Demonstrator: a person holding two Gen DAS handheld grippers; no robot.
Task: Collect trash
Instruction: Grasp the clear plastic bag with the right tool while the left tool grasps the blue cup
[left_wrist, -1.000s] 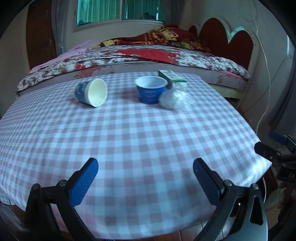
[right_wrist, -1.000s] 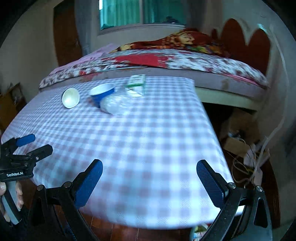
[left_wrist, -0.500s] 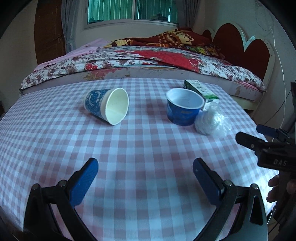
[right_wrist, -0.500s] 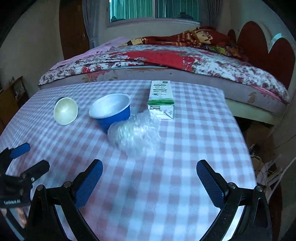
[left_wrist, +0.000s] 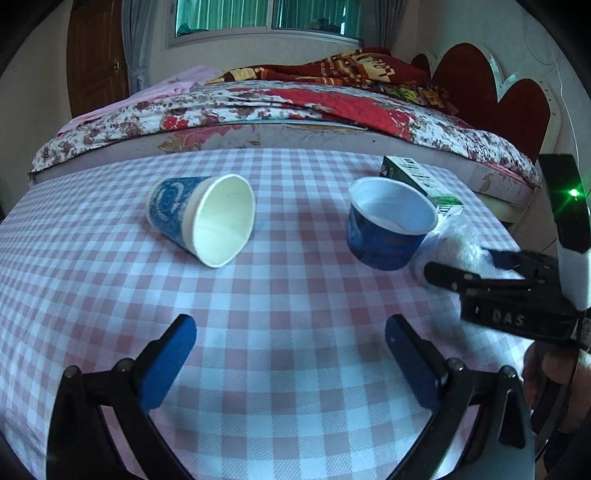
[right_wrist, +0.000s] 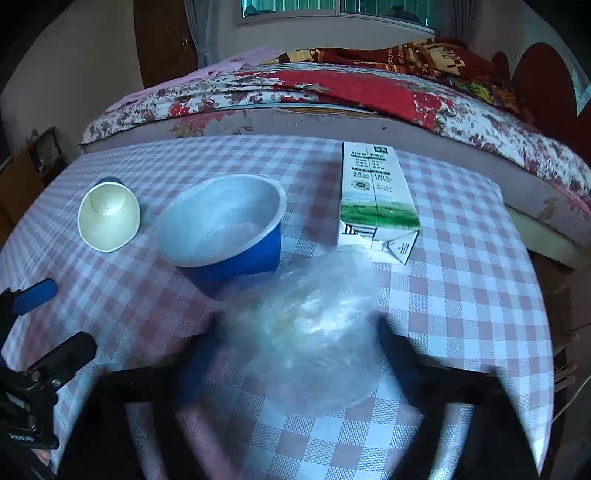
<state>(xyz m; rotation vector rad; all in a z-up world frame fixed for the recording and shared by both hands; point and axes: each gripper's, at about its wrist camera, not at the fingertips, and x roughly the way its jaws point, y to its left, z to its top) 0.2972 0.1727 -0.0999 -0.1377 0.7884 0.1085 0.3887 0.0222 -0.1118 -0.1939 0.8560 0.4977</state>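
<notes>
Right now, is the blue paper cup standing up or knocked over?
Knocked over. The blue paper cup lies on its side on the checked tablecloth, its white open mouth facing the camera. Nothing shows inside it.

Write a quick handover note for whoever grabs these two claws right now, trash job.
Right claw: closing around the crumpled clear plastic bag; firm grip not confirmed, view blurred.
Left claw: open, empty, over the checked tablecloth, aimed between the cups.
On the table: tipped paper cup, upright blue tub, milk carton lying flat.
Done: nothing collected yet.
Left: finish the bag grab, then cup, tub, carton. No bin in view.
</notes>
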